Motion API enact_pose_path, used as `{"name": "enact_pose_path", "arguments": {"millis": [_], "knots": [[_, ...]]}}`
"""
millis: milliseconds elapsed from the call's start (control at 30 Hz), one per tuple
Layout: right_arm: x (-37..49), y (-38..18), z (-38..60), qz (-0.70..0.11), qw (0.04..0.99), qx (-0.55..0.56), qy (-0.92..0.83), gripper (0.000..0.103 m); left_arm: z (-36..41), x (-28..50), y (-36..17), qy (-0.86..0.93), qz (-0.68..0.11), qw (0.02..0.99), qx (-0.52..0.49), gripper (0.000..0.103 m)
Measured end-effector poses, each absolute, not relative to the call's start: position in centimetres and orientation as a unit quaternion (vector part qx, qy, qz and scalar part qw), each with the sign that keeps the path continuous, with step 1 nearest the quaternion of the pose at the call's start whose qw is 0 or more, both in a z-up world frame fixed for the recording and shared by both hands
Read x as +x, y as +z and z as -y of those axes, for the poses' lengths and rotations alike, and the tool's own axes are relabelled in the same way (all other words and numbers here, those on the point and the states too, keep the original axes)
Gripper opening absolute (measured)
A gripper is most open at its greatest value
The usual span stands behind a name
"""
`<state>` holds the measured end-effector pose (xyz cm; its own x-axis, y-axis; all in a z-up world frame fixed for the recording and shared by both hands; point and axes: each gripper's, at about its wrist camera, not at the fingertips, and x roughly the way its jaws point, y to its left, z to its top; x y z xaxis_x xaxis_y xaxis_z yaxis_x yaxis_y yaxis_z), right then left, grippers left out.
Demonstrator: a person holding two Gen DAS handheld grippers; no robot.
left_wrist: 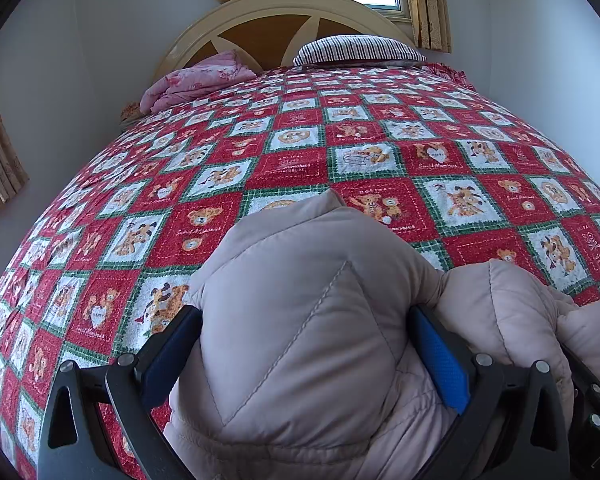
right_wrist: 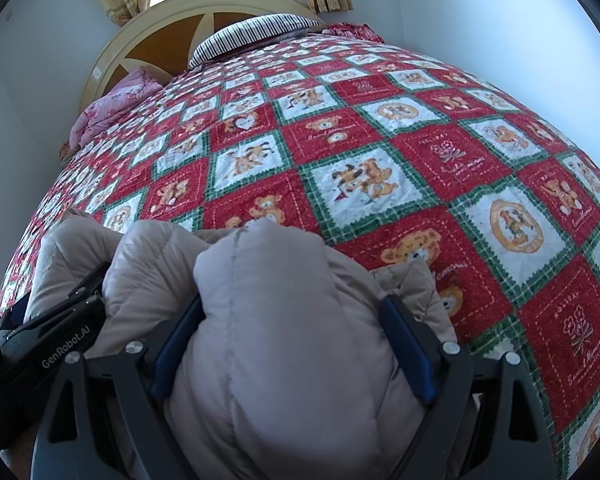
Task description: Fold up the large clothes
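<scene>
Both sets of jaws stand wide, each clamped on the puffy jacket

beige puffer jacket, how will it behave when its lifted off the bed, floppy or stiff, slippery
The beige puffer jacket bulges between both grippers' fingers, so it probably squashes and springs back rather than holding shape. Its loose folds suggest it will droop, floppy. The smooth quilted shell may slide in a light grip, and it looks light for its bulk.

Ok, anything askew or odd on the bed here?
Nothing damaged or spilled. The beige puffer jacket is bunched between both grippers, not laid flat; a crumpled pink blanket sits by the headboard.
</scene>
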<state>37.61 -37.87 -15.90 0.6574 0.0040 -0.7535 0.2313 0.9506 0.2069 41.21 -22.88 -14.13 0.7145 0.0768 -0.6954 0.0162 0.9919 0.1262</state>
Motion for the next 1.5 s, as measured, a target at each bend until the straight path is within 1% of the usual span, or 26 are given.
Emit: {"name": "enact_pose_path", "arguments": {"millis": [633,700,733,867,967,1067,1133,1233,1400,1500], "knots": [[37.7,-16.2,37.9,-0.411,0.897,0.150,-0.059,0.090,22.6,41.4,-14.2,0.009,-0.387,0.920,0.056,0.102],[37.7,-16.3,37.9,-0.412,0.896,0.152,-0.057,0.090,21.4,41.6,-13.6,-0.025,-0.408,0.913,0.024,0.102],[37.8,-16.2,37.9,-0.414,0.896,0.154,-0.055,0.091,19.9,41.2,-12.8,-0.052,-0.415,0.908,-0.010,0.102],[37.6,-15.3,38.9,-0.424,0.887,0.181,-0.021,0.092,15.2,37.7,-10.1,-0.104,-0.392,0.912,-0.062,0.102],[36.3,-13.9,40.3,-0.417,0.885,0.206,0.001,0.094,11.8,34.8,-9.6,-0.129,-0.377,0.914,-0.073,0.102],[33.7,-12.3,41.6,-0.400,0.896,0.194,0.018,0.101,9.0,33.0,-11.4,-0.189,-0.393,0.890,-0.134,0.102],[32.4,-12.1,42.3,-0.401,0.898,0.177,0.029,0.101,8.4,32.5,-13.1,-0.228,-0.405,0.868,-0.173,0.102],[31.7,-13.0,43.0,-0.414,0.894,0.166,0.047,0.102,9.3,32.5,-15.0,-0.251,-0.413,0.855,-0.187,0.102],[32.6,-15.0,44.2,-0.442,0.867,0.215,0.085,0.103,10.4,33.3,-16.6,-0.289,-0.426,0.832,-0.209,0.102],[33.1,-16.2,45.0,-0.445,0.853,0.249,0.111,0.103,10.6,33.2,-16.9,-0.298,-0.422,0.828,-0.217,0.102]]}}
